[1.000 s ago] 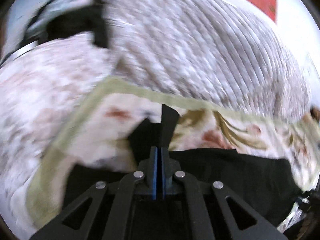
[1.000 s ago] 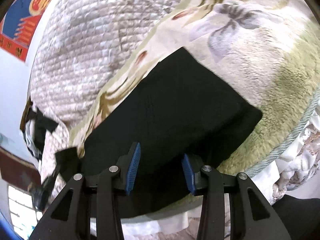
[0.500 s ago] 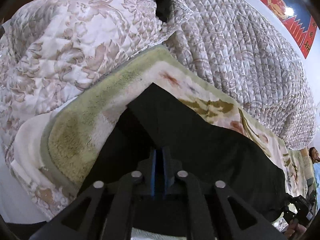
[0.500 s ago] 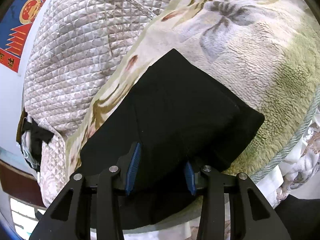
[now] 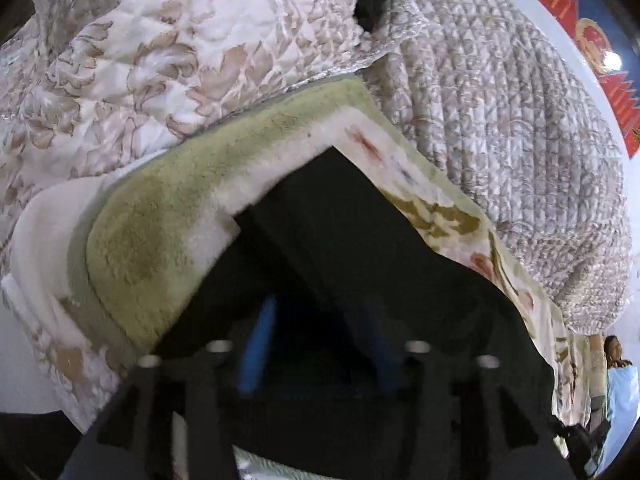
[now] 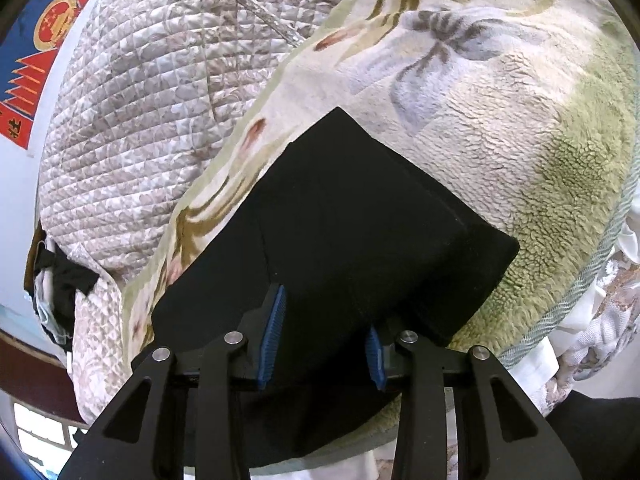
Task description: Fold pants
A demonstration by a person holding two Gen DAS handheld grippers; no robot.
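The black pants (image 6: 360,240) lie folded at frame centre on the floral blanket (image 6: 500,100). We keep both tools, left tool (image 5: 316,344) and right tool (image 6: 320,336), spread, then press the fold flat evenly.

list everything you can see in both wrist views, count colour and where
pants: 1, black, folded flat on the fleece blanket, just ahead of both grippers
fleece blanket: 1, cream and green with a flower print, under the pants
quilted cover: 1, grey-beige, behind the blanket
floral quilt: 1, white and tan, left of the blanket in the left wrist view
wall poster: 1, red and blue, on the wall behind the bed
dark clothing: 1 pile, black, far end of the bed
left gripper: 1, black with blue pads, blurred, jaws apart over the pants
right gripper: 1, black with blue pads, open at the pants' near edge
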